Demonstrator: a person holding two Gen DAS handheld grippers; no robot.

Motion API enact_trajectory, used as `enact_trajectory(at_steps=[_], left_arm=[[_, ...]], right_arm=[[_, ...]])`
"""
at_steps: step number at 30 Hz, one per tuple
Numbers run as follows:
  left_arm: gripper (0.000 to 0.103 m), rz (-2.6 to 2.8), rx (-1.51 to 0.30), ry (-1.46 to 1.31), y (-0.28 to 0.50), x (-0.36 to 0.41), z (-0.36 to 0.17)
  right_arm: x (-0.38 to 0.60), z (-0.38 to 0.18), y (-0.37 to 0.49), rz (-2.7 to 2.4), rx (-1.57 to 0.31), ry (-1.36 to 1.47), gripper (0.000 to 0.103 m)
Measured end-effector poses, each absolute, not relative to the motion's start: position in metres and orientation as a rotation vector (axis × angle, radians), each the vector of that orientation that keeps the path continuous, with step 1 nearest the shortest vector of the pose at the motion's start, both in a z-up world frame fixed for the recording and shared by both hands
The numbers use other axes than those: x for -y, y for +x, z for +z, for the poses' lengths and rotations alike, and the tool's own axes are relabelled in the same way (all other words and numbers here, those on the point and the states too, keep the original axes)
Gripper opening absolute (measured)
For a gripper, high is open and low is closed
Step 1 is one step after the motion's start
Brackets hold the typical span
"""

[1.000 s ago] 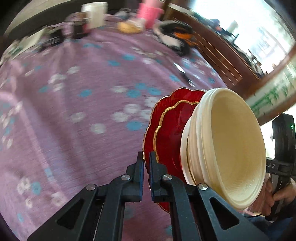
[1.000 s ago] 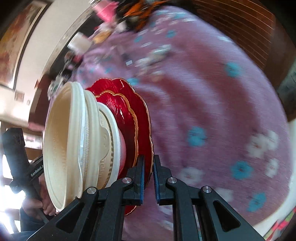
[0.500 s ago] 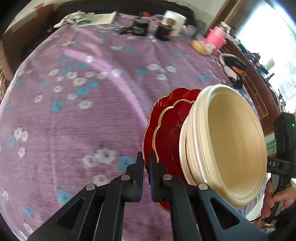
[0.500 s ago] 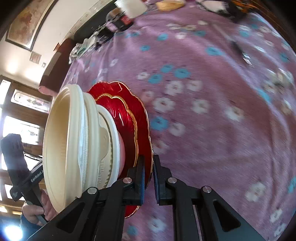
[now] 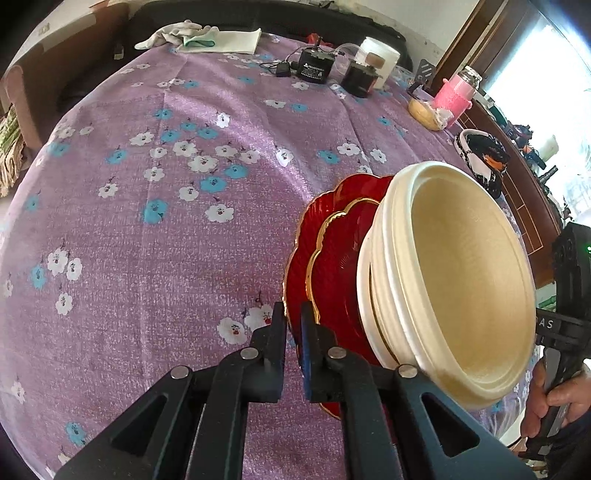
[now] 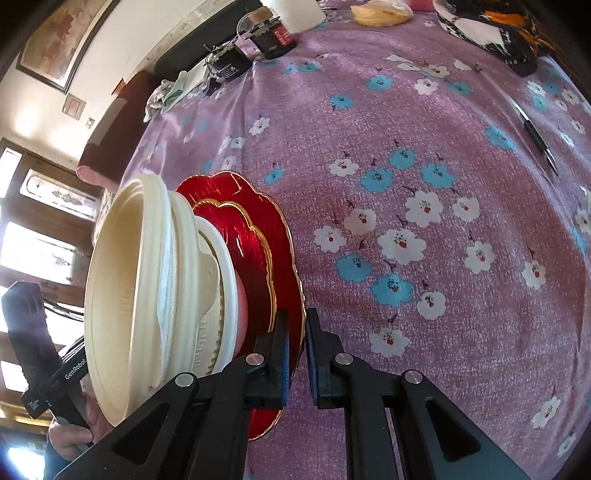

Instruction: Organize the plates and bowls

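A stack of dishes is held up above the purple flowered tablecloth [image 5: 155,229]. A large red scalloped plate [image 5: 297,266] is at the bottom, a smaller red gold-rimmed plate [image 5: 332,251] lies on it, and cream bowls [image 5: 454,273] are nested on top. My left gripper [image 5: 293,328] is shut on the rim of the large red plate. My right gripper [image 6: 297,332] is shut on the opposite rim of the same red plate [image 6: 284,254], with the cream bowls [image 6: 140,288] to its left.
Along the far table edge stand black boxes [image 5: 314,66], a white container [image 5: 380,59], a pink jar [image 5: 456,92], a bun [image 5: 424,109], white gloves [image 5: 177,31] and a black-and-white cap [image 5: 480,147]. A pen [image 6: 537,136] lies on the cloth at right.
Both grippers have carried the stack together and the views have swung across the table; the far-edge clutter now sits higher and sharper. The grip on the red plate is unchanged.
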State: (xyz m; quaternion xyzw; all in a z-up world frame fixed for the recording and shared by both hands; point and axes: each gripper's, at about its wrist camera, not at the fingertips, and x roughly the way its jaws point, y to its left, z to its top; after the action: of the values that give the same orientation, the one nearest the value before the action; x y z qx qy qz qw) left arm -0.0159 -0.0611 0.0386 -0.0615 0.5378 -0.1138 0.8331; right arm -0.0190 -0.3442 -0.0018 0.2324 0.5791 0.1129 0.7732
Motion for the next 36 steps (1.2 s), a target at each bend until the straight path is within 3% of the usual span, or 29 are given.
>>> enact_trajectory(at_steps=[3,9,15,16,17,19,20,22,25,36], left_arm=[[0.016,-0.233,-1.137,-0.143,-0.022,0.056,0.040],[0.047,-0.203,-1.107,-0.164,-0.038,0.046,0.044],[0.050,-0.122,-1.017,-0.119,-0.069,0.042,0.065],[0.058,-0.097,-0.978,-0.095,-0.080,0.044,0.074],[0.073,-0.073,-0.941,-0.078,-0.089,0.046,0.081],[0.093,-0.016,-0.831,-0.036,-0.117,0.055,0.099],[0.097,-0.003,-0.795,-0.017,-0.125,0.059,0.103],[0.102,-0.003,-0.706,0.051,-0.147,0.073,0.115],[0.103,-0.028,-0.689,0.101,-0.156,0.087,0.122],[0.103,0.006,-0.769,0.101,-0.161,0.098,0.122]], right_arm=[[0.347,0.001,-0.028,0.237,-1.251,0.503,0.013],[0.361,0.013,-0.053,0.234,-1.225,0.513,0.030],[0.368,0.035,-0.085,0.231,-1.181,0.475,0.033],[0.367,0.040,-0.093,0.236,-1.168,0.459,0.033],[0.366,0.045,-0.101,0.238,-1.152,0.437,0.034],[0.362,0.053,-0.115,0.246,-1.118,0.385,0.043],[0.359,0.058,-0.123,0.258,-1.097,0.355,0.046],[0.352,0.063,-0.132,0.281,-1.072,0.308,0.062],[0.342,0.069,-0.139,0.318,-1.046,0.256,0.075],[0.322,0.090,-0.153,0.396,-0.929,0.154,0.087]])
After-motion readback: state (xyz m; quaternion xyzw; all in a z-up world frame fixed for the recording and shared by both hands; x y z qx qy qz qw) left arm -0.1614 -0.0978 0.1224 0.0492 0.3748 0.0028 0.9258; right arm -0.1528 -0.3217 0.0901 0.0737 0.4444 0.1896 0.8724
